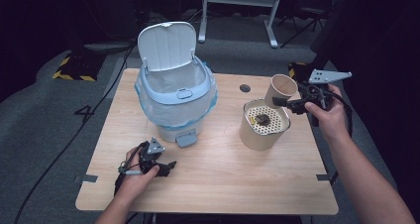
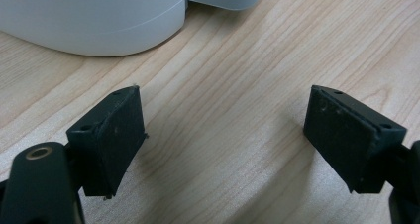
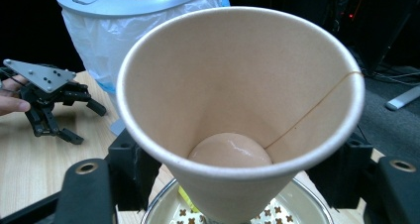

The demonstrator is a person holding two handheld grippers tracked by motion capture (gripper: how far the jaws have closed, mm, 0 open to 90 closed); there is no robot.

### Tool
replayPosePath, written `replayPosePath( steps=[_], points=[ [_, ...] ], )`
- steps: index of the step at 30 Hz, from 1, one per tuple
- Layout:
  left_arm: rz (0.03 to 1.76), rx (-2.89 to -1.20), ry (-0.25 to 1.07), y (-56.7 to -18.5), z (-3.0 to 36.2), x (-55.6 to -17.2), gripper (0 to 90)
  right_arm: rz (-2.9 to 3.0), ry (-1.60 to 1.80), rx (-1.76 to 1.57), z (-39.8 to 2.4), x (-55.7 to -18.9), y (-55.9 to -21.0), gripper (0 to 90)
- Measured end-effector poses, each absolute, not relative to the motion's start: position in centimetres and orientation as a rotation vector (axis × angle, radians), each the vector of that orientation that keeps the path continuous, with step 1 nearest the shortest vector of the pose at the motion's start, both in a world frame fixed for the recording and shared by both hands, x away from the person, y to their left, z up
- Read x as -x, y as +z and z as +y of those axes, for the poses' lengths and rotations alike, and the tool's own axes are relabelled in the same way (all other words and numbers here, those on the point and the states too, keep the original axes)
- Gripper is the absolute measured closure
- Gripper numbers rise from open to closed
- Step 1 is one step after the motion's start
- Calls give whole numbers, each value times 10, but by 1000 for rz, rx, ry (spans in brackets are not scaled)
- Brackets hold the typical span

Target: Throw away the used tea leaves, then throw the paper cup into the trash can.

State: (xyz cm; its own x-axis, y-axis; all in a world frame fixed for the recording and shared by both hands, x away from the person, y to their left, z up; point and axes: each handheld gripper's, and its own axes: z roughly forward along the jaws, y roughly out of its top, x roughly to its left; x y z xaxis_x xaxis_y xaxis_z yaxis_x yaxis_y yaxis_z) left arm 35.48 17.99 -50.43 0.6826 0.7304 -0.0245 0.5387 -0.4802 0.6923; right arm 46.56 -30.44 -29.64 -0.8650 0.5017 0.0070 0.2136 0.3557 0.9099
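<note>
My right gripper [image 1: 285,101] is shut on a tan paper cup [image 1: 282,89], held tilted just above a round tan canister [image 1: 255,137]. The canister is capped by a perforated strainer [image 1: 270,127] with a dark clump of residue [image 1: 261,119] on it. In the right gripper view the cup [image 3: 237,100] has its mouth toward the camera; it looks empty, with a thin brown streak down its wall, and the strainer [image 3: 163,211] lies right below. My left gripper [image 1: 168,167] rests on the table near the front left, open, with bare wood between its jaws [image 2: 225,140].
A white and pale blue pedal bin [image 1: 176,102] with a plastic liner stands at the table's back left, its lid [image 1: 167,44] up and its pedal [image 1: 186,138] facing me. Its base [image 2: 94,21] sits just beyond my left gripper. The wooden table [image 1: 223,184] ends close in front.
</note>
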Motion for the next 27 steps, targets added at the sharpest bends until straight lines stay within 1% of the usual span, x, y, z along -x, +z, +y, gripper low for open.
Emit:
replayPosePath(
  steps=[13, 21, 27],
  points=[
    [970, -2202, 359, -504, 180, -355, 162, 2360, 1507, -521, -282, -481, -268, 296],
    [969, -2203, 359, -504, 180, -355, 162, 2376, 1546, -413, -248, -497, -237, 293],
    [970, -2202, 359, -504, 180, -355, 162, 2395, 1576, -352, -219, -509, -224, 292]
  ],
)
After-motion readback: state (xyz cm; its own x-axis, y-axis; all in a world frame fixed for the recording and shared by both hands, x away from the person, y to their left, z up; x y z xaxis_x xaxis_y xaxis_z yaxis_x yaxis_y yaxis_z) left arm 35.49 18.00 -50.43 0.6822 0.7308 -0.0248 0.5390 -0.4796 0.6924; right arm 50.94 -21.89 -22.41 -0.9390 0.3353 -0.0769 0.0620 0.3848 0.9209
